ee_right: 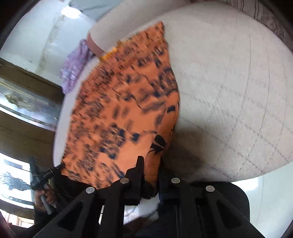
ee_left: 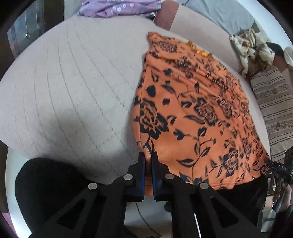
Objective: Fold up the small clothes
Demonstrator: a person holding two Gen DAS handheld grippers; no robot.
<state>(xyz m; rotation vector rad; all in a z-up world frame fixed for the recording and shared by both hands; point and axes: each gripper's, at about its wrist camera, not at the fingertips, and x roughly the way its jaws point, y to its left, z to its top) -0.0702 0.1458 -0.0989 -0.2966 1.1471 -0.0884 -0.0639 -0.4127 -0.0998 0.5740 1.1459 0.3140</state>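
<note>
left wrist view: one orange garment [ee_left: 192, 113] with a dark floral print lies spread on a pale quilted bed [ee_left: 73, 87], towards its right side. the left gripper [ee_left: 148, 155] has its jaws closed on the garment's near left corner, a pinch of orange cloth showing between them. at the far right edge the right gripper [ee_left: 271, 163] reaches the garment's near right corner; small white letters on its black body are too blurred to read for certain. one purple flowered cloth [ee_left: 117, 7] lies at the far edge of the bed, one crumpled cream cloth [ee_left: 250, 49] at the far right, and one striped pillow [ee_left: 274, 102] beside it.

right wrist view: blurred. the same garment [ee_right: 124, 102] fills the middle, and the right gripper [ee_right: 150, 161] has its jaws clamped on the near corner. the left gripper [ee_right: 45, 174], held by a hand [ee_right: 44, 198], grips the other near corner. the purple cloth [ee_right: 75, 67] shows beyond. no brand is legible.
</note>
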